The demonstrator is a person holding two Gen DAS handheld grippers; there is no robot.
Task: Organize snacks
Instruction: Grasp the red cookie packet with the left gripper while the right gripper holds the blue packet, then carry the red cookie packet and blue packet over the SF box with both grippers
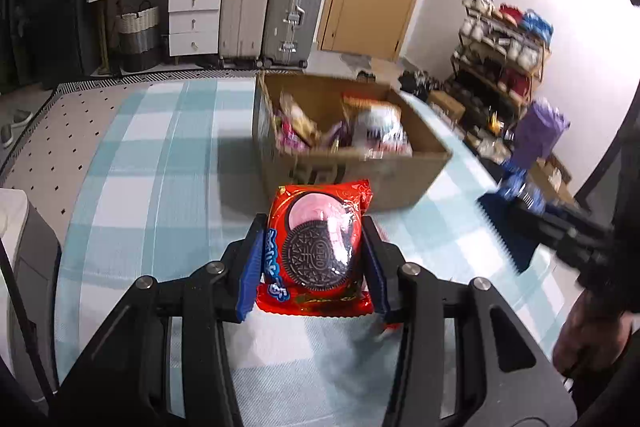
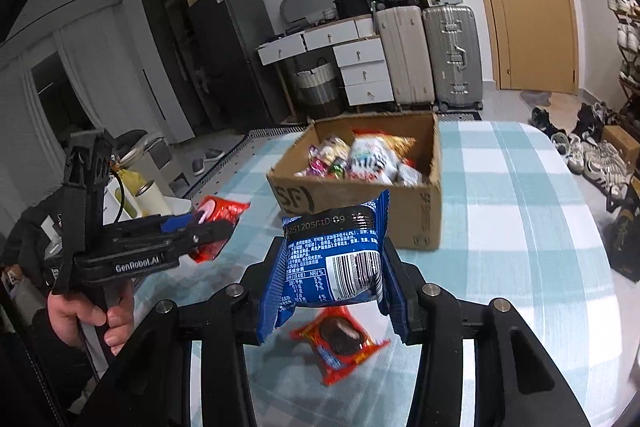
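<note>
- With a packet pinched in each gripper, we judge ourselves in the carrying step of sorting the snacks: both packets are clear of the counter (image 1: pixel 168 155) and headed, it seems, for the cardboard box (image 1: pixel 400 175).
- Our left gripper (image 1: pixel 316 251) is clamped on a red Oreo packet (image 1: pixel 320 247), its blue pads pressing the packet's two long edges; the packet stands face up between the fingers, with its far end pointing at the box just beyond.
- Our right gripper (image 2: pixel 332 267) is closed on a blue packet (image 2: pixel 334 259), barcode side facing the camera, held upright between the pads above the checked cloth.
- Seen from the right wrist, the box (image 2: pixel 416 215) sits ahead of both grippers near the middle of the counter, already part-filled with mixed wrappers (image 2: pixel 360 155).
- A second red Oreo packet (image 2: pixel 340 343) lies flat on the cloth directly below the blue packet, not touched by either gripper.
- Next, we judge, each gripper must travel forward over the near wall of the box and only then let go; the rim calls for enough height to clear it.
- Afterwards the packet lying on the cloth remains to be collected.
</note>
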